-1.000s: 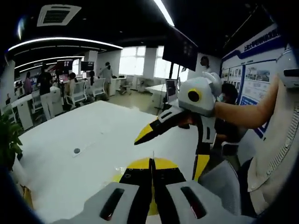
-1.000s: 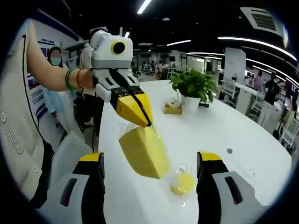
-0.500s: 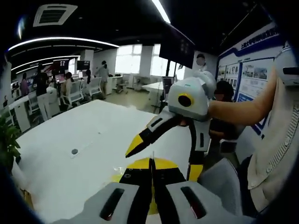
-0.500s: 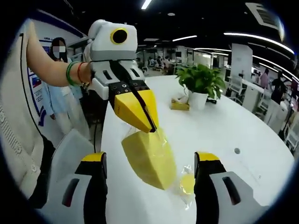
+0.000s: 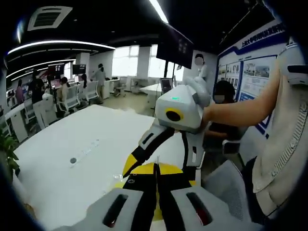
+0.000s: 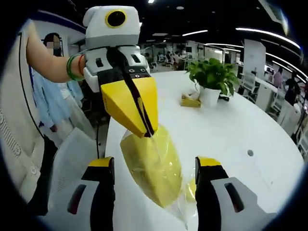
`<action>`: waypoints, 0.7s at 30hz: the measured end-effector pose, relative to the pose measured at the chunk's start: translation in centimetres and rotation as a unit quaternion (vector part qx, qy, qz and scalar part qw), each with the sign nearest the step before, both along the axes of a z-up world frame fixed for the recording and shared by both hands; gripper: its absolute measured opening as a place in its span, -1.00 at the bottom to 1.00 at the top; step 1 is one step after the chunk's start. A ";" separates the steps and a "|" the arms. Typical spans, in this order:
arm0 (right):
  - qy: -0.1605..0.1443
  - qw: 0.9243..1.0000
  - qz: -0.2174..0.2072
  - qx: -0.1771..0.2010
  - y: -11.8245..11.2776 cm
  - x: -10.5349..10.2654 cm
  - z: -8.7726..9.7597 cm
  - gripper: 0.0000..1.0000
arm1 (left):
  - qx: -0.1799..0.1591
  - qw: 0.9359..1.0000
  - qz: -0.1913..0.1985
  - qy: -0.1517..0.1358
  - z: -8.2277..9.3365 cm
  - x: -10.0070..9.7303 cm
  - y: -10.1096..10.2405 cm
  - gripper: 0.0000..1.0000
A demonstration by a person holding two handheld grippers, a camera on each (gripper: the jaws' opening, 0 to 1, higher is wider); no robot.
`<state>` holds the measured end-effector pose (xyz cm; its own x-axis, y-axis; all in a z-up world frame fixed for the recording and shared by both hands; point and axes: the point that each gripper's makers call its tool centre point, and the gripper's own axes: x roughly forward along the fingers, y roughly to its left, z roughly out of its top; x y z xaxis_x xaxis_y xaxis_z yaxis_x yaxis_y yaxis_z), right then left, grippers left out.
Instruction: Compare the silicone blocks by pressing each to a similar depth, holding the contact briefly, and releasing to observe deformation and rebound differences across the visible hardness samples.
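Bright ceiling strips (image 5: 156, 9), window glare, heavy fisheye bending at edges

Open-plan office with dark ceiling (image 5: 110, 19), linear ceiling lights (image 5: 159, 10) at 12 o'clock, bright windows (image 5: 137, 60) beyond, long white surface (image 5: 72, 163), poster wall (image 5: 250, 82) at 2 o'clock, potted plant (image 6: 214, 79) on the surface, white office chairs (image 5: 72, 98) at 10 o'clock.

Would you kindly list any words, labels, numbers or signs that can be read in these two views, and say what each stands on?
None can be read.
Wall board in the left gripper view: a headline and captioned panels, too blurred to read.
Left gripper, right gripper and the bagged yellow block: no lettering visible.
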<state>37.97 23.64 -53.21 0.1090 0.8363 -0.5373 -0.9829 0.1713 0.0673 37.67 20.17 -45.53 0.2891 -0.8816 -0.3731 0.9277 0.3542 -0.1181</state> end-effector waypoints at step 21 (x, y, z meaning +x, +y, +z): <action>0.013 1.000 0.016 -0.007 -0.1 -0.8 -0.3 -0.33 | 0.007 0.999 -0.031 -0.014 0.5 -1.3 -0.5 -1.00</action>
